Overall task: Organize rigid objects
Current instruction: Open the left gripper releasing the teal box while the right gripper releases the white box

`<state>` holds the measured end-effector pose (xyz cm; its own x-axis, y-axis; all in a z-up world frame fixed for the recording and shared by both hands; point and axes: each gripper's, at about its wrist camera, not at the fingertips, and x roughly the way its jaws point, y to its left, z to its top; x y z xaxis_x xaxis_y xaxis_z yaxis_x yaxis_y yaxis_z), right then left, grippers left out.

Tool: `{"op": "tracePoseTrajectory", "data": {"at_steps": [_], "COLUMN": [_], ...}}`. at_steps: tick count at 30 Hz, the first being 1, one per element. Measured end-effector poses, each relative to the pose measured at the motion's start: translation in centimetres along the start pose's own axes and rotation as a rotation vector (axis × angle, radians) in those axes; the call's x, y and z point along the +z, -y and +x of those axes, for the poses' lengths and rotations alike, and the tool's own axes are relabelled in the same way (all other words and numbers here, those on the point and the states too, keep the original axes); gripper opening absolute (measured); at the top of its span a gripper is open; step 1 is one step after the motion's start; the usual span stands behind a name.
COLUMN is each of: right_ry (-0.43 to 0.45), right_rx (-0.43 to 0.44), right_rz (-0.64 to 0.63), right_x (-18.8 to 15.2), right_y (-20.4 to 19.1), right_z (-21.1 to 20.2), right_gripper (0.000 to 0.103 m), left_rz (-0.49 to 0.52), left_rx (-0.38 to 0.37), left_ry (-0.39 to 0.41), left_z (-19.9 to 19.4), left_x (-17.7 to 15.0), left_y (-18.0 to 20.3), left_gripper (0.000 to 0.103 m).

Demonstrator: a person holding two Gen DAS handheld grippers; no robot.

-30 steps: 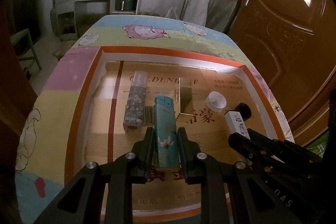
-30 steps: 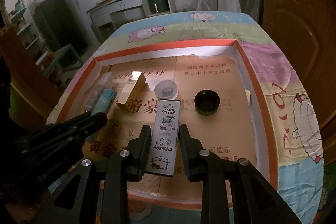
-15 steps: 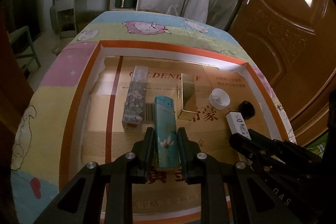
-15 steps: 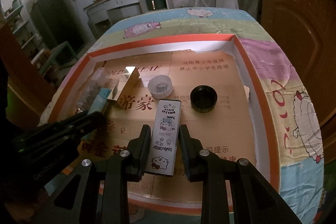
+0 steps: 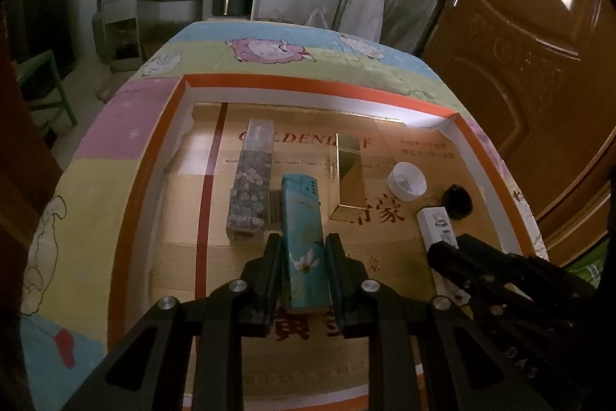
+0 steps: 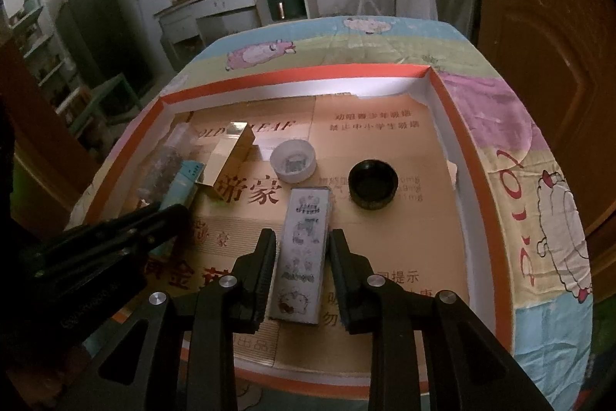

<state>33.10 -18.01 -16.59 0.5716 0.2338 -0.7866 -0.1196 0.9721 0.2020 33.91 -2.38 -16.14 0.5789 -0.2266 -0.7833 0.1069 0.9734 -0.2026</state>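
Observation:
My left gripper (image 5: 302,241) is shut on a teal lighter (image 5: 304,230) with a bird print, lying lengthwise on the cardboard floor of an orange-rimmed tray (image 5: 308,83). My right gripper (image 6: 302,237) straddles a white cartoon-print lighter (image 6: 304,249) that lies flat on the tray floor. Its jaws are opening, and a thin gap shows beside the left pad. Both grippers stand side by side, the left one (image 6: 169,214) dark at the right view's left edge.
In the tray lie a tall floral box (image 5: 252,187), a gold box (image 5: 350,180), a white cap (image 6: 292,160) and a black cap (image 6: 371,183). The tray sits on a cartoon-print cloth (image 6: 539,180). A wooden door (image 5: 539,64) stands to the right.
The right gripper's jaws have parted slightly from the white lighter. The left gripper keeps its hold on the teal lighter, and the other things in the tray lie as before.

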Motion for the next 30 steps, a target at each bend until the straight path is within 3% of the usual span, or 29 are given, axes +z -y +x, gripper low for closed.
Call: {"op": "tracePoseTrajectory", "data": {"at_steps": [30], "right_ry": [0.030], "right_rx": [0.012], "right_rz": [0.027], "right_x": [-0.8], "right_y": [0.0], "right_z": [-3.7], "right_gripper": [0.030], "left_rz": [-0.022], "left_rx": [-0.014], "left_ry": [0.056], "left_z": [-3.8], "left_x": [-0.3], "left_y": [-0.1], "left_gripper": [0.026]}}
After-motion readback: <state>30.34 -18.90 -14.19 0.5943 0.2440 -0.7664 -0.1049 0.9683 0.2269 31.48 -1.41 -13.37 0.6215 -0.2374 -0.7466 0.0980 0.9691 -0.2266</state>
